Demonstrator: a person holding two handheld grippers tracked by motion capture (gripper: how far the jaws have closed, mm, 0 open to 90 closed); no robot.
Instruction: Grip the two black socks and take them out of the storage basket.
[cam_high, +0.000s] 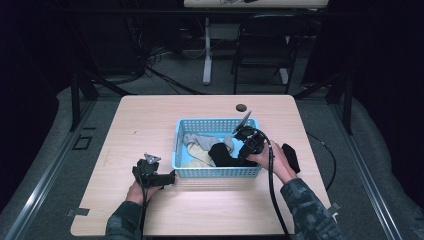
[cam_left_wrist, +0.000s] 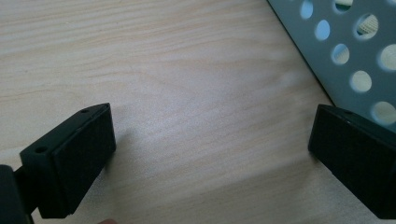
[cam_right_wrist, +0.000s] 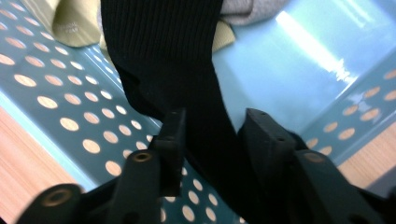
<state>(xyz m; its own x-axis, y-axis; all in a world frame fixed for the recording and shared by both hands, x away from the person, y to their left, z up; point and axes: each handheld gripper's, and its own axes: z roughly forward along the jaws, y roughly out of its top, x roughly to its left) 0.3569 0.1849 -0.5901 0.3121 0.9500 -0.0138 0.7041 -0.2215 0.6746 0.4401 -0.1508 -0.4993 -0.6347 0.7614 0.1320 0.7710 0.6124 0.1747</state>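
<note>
Holding a black sock (cam_right_wrist: 187, 84), the right tool (cam_right_wrist: 212, 126) has its jaws pressed on the ribbed fabric from both sides, over the near right corner of the blue basket (cam_high: 216, 172). High view: right tool (cam_high: 248, 146) sits at frame centre-right, at the basket's right wall, the person's right hand (cam_high: 272, 161) behind it, cable trailing down to the bottom edge. Black sock (cam_high: 222, 154) drapes from the tool into the basket's right half. Inside the basket, a grey sock (cam_high: 202, 140) lies toward the back, a cream sock (cam_high: 200, 156) toward the front left. Another dark piece (cam_high: 291, 157) lies on the table (cam_high: 145, 120) just right of the right hand, outside the basket; can't tell what it is.

Left tool (cam_high: 159, 176) is lower left of centre, low on the table just beside the basket's front left corner, held by the left hand (cam_high: 136, 191). Left gripper view: left tool (cam_left_wrist: 210, 154) jaws wide apart, nothing between them, bare wood table (cam_left_wrist: 154, 70) below; perforated basket wall (cam_left_wrist: 345, 51) in the upper right, close to the right-hand jaw, contact unclear.

Right gripper view: basket floor (cam_right_wrist: 289, 60) shiny at upper right, cream sock (cam_right_wrist: 70, 23) upper left, grey sock (cam_right_wrist: 243, 11) top centre.
</note>
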